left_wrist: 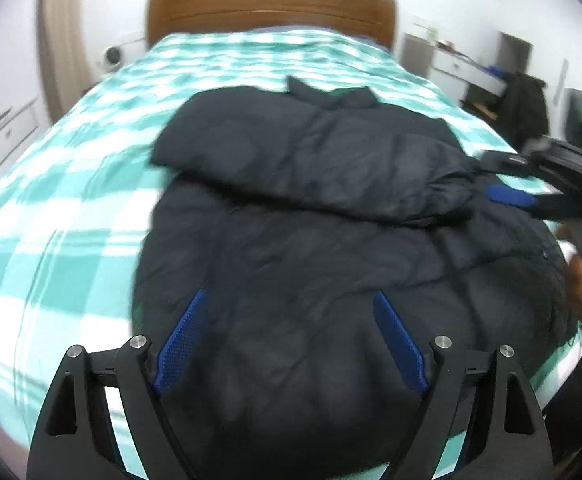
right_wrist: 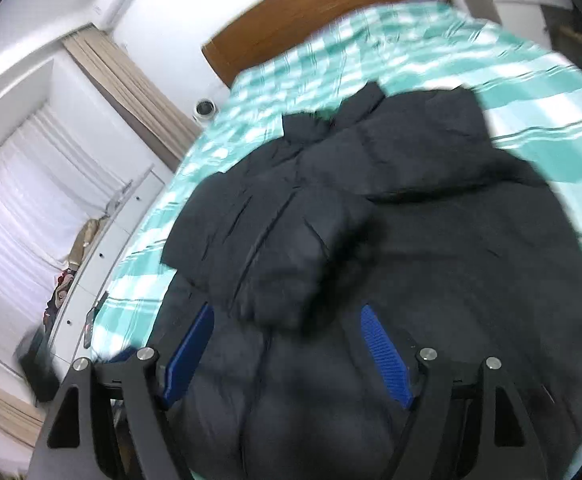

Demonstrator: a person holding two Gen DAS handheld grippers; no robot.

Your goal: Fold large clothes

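A green-checked bed (left_wrist: 71, 184) carries your dark jacket (left_wrist: 291, 240), its long axis running from the hem at 6 o'clock to the collar at 12, toward the headboard (left_wrist: 271, 4). One sleeve (left_wrist: 311, 164) lies folded across the chest. Your left gripper (left_wrist: 291, 340) hangs over the hem, jaws apart and empty; your right gripper (right_wrist: 287, 352) likewise, gripping nothing.
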